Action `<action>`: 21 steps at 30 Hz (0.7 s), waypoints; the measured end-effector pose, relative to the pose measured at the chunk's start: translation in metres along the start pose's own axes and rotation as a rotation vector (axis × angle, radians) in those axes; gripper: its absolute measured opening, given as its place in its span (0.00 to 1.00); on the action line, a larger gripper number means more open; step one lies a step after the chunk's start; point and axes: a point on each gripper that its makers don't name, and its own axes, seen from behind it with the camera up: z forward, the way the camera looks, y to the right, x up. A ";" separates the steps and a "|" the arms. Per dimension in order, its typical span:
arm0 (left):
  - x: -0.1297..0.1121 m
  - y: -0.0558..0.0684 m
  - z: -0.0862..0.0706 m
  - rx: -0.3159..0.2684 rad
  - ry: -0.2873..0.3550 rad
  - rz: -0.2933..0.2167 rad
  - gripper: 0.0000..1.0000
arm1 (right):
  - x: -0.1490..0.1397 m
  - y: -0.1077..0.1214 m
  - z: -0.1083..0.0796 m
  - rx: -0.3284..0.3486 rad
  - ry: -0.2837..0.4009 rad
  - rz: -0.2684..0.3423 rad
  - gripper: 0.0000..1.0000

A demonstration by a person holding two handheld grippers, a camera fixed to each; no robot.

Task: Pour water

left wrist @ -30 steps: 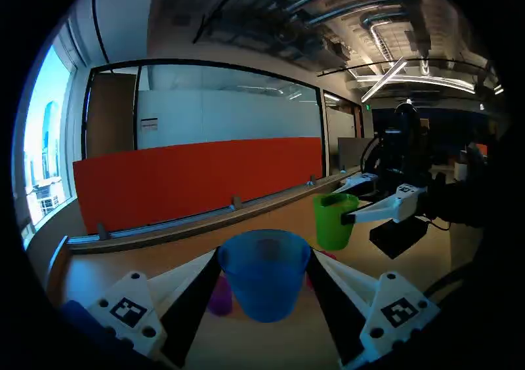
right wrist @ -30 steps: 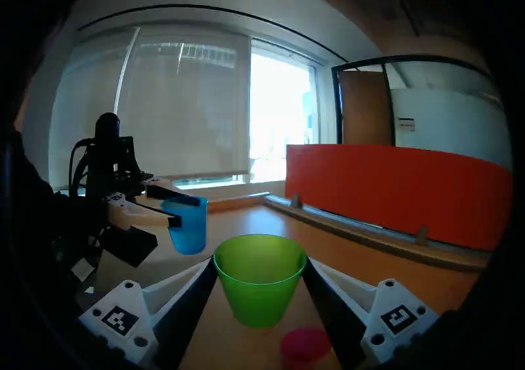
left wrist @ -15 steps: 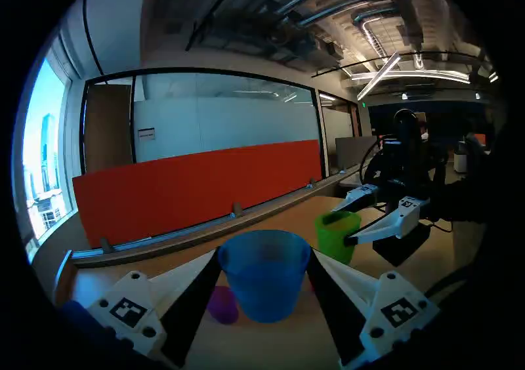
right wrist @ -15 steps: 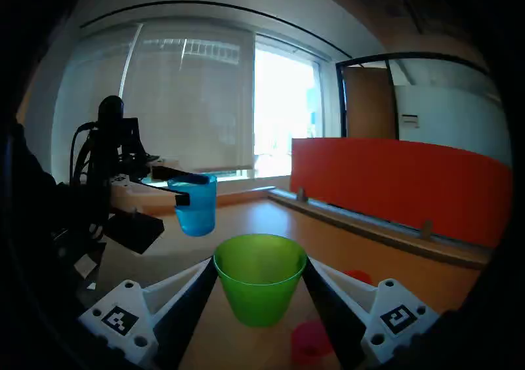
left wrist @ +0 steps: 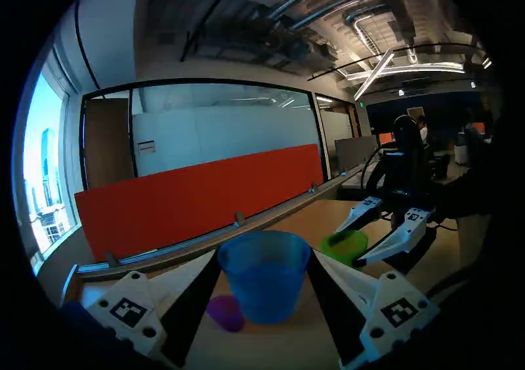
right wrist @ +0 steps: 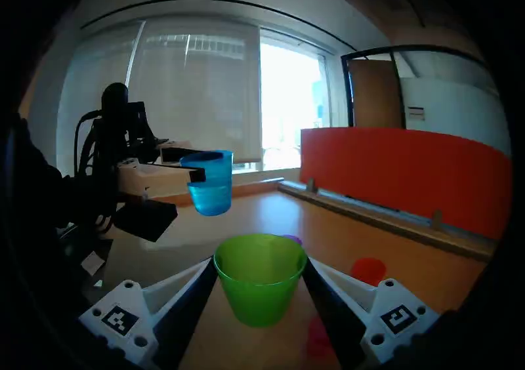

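In the left gripper view my left gripper (left wrist: 264,285) is shut on an upright blue cup (left wrist: 264,275). Beyond it to the right, the right gripper (left wrist: 357,244) holds a green cup (left wrist: 344,246) lower down over the wooden table (left wrist: 315,216). In the right gripper view my right gripper (right wrist: 260,285) is shut on that green cup (right wrist: 260,277), upright and close to the camera. The left gripper (right wrist: 197,168) carries the blue cup (right wrist: 210,182) up and to the left, higher than the green cup's rim. Neither cup's contents can be made out.
A purple cup (left wrist: 226,312) stands on the table below the blue cup. An orange-red cup (right wrist: 367,269) and a pink cup (right wrist: 317,336) sit on the table near the green one. An orange partition (left wrist: 197,189) runs along the table's far edge.
The blue cup has risen higher in the right gripper view and drawn nearer the green cup. The green cup has sunk lower in the left gripper view.
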 end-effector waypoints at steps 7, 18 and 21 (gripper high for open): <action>0.005 0.001 0.001 0.008 0.007 0.051 0.88 | -0.012 -0.010 0.004 0.027 -0.013 0.003 0.93; 0.015 -0.005 0.000 0.028 0.027 0.072 0.88 | -0.018 -0.018 0.006 0.050 -0.019 0.003 0.93; 0.015 -0.006 0.000 0.028 0.027 0.077 0.88 | -0.018 -0.020 0.007 0.057 -0.020 0.004 0.93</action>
